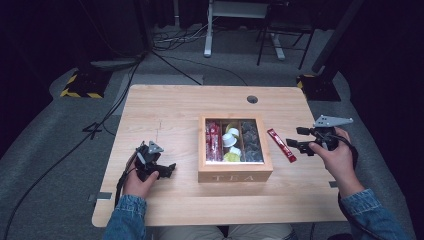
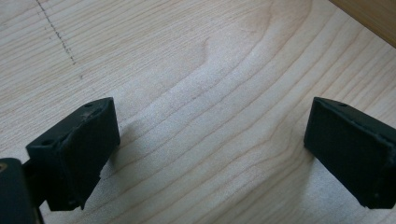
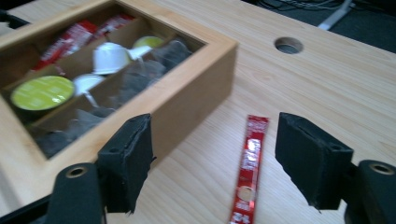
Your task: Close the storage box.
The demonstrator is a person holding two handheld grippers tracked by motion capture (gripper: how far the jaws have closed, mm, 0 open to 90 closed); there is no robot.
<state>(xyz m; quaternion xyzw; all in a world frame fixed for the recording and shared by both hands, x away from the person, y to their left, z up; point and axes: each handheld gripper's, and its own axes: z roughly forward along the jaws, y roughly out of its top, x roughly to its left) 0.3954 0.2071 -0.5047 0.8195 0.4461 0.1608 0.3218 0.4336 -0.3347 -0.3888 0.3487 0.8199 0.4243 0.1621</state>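
Your right gripper hovers with jaws spread and empty at 3 o'clock of the tea box, aimed at the red sachet. The sachet lies flat on the table just beside the box's right wall, not yet grasped. Your left gripper rests at 9 o'clock of the box, jaws also released. Judged from this, grasping and boxing the sachet remain.

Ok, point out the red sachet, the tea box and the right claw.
Red sachet (image 3: 248, 169), right gripper view, mid-length.
Tea box (image 1: 235, 176), high view, front wall.
Right claw (image 3: 212, 161), right gripper view, midway between its tips.
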